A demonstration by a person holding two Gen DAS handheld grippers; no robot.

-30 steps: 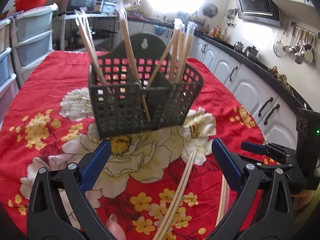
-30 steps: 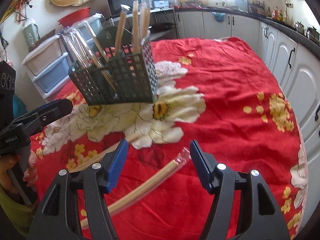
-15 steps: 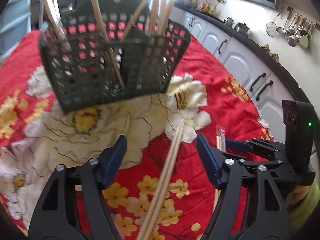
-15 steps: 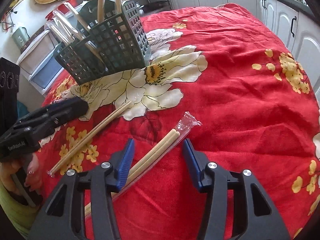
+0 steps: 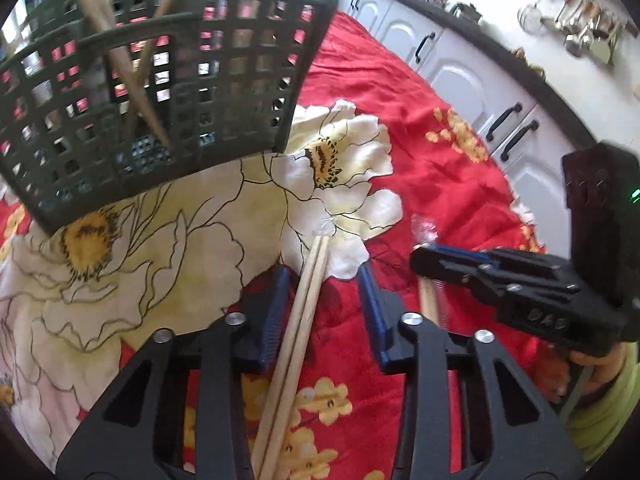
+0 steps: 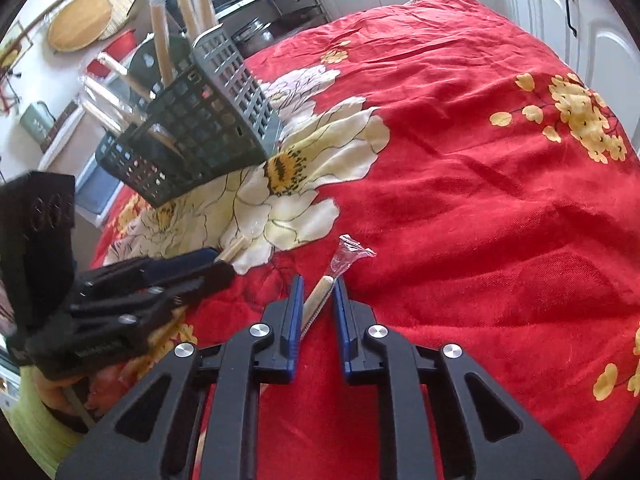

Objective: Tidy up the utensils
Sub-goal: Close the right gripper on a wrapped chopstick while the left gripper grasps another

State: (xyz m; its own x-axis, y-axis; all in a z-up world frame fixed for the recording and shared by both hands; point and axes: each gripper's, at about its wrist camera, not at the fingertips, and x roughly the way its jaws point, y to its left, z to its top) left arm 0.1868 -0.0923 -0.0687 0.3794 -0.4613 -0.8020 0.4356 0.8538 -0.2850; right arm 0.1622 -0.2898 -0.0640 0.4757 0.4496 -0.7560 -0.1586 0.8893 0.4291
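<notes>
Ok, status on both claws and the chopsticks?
Left claw just closing round bare chopsticks, not gripped. Right claw just closing round wrapped pair, nearly pinched. Both flat on cloth, short of basket. Nothing in the way.

Basket (image 5: 168, 92) w/ sticks is being seen standing on cloth (image 6: 460, 184), behind both chopstick pairs: bare pair (image 5: 300, 320) lying left, wrapped pair (image 6: 324, 292) right; cabinets (image 5: 472, 92) beyond.

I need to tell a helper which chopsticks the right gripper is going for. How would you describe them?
On the red floral tablecloth, look in front of the dark lattice utensil basket. Two chopstick pairs lie there; this pair lies between the right gripper's blue pads, and its clear plastic sleeve ends in a crimped tail.
</notes>
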